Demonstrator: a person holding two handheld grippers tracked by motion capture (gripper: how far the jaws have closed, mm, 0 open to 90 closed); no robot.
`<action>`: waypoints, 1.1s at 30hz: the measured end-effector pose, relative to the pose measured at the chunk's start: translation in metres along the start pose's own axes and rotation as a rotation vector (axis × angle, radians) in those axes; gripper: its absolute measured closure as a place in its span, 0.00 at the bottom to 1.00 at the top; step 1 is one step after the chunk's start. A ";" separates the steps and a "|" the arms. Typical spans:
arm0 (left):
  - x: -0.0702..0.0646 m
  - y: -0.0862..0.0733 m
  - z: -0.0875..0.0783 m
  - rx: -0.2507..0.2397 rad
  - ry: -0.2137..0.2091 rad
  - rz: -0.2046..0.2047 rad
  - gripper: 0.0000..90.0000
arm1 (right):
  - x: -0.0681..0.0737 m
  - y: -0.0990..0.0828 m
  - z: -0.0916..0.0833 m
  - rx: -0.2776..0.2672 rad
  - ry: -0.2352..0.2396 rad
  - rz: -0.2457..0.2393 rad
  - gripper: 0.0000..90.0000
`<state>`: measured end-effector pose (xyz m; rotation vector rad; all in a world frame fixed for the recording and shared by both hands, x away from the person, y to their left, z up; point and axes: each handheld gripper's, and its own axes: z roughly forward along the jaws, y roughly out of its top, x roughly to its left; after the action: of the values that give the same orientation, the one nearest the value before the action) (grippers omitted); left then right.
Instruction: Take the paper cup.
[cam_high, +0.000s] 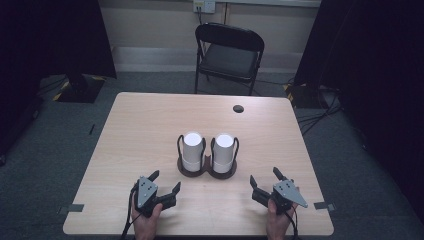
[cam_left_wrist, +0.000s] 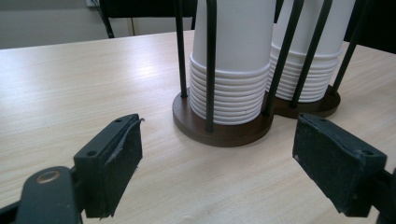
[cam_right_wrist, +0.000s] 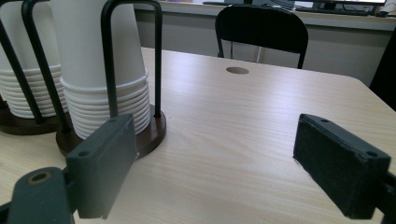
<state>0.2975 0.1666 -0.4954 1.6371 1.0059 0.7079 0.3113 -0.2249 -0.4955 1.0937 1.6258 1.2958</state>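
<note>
High view: both grippers' fingers spread, empty, near edge; cup holder (cam_high: 207, 170) between, bare table (cam_high: 140, 130) around.

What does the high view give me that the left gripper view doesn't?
High view alone: the chair, the table hole, the cup tops, both hands, and the right tongs, open. Left gripper view alone: the stacked rims of the left cups and the pads up close. Both: the holder, both cup stacks, the table and the open left tongs.

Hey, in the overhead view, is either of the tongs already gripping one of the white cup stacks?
No, the left tongs and right tongs sit open on the table, short of the cup stacks.
</note>
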 end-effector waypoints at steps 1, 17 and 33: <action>0.001 0.000 0.000 -0.002 -0.008 -0.007 0.17 | 0.000 0.000 -0.001 -0.008 -0.004 0.003 0.14; 0.009 0.002 -0.006 -0.036 -0.077 -0.074 0.23 | 0.000 -0.001 -0.004 -0.004 -0.068 0.035 0.14; -0.014 0.018 0.000 -0.051 -0.191 -0.071 0.27 | -0.002 -0.001 -0.005 0.001 -0.030 0.057 0.14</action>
<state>0.2959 0.1524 -0.4782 1.5842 0.8965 0.5150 0.3069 -0.2284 -0.4954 1.1615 1.5839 1.3095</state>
